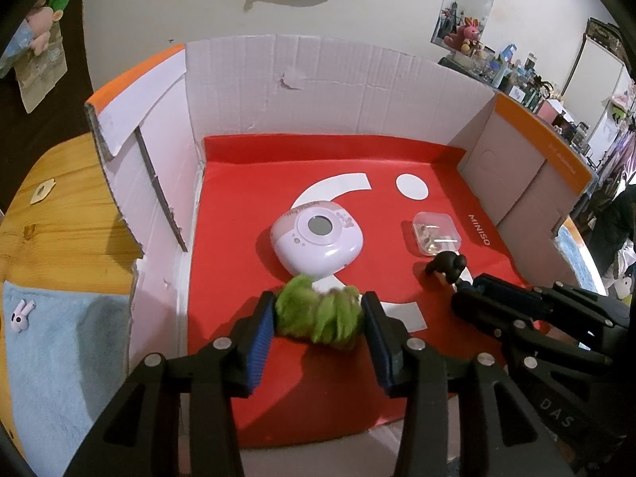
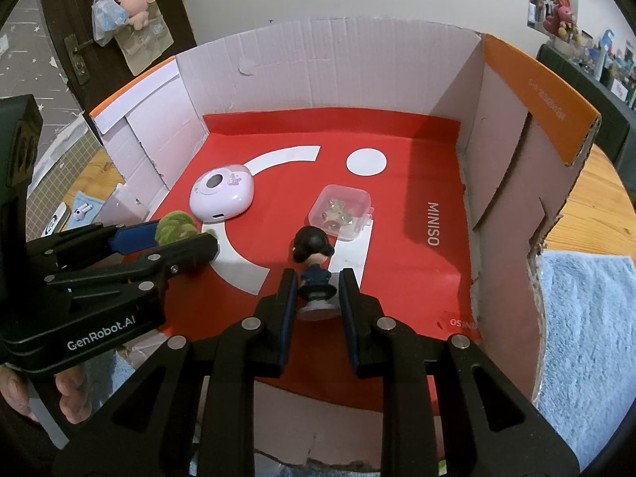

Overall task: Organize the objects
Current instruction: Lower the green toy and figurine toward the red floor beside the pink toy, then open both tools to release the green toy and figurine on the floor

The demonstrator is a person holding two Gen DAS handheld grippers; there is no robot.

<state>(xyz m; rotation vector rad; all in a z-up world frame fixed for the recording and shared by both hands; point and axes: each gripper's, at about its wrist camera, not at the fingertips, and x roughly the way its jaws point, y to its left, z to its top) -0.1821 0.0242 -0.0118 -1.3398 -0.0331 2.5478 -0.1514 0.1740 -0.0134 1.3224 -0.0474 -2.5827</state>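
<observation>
Two items already sit in the box [image 1: 330, 79]: pink gadget [image 1: 317, 240] mid-frame, clear case [image 1: 436, 233] right of it. Left tool [image 1: 318, 314] grips green plush [image 1: 318, 314]; right tool [image 2: 317, 290] clamps doll [image 2: 314, 262]. Both low over the red liner [image 1: 246, 183], release probably left.

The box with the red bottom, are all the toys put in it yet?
Partly. The cardboard box already holds the pink gadget and the clear plastic case. The left tongs grip the fuzzy green toy, and the right tongs bracket the dark-haired figurine, both low over the red floor. They still need letting go.
</observation>
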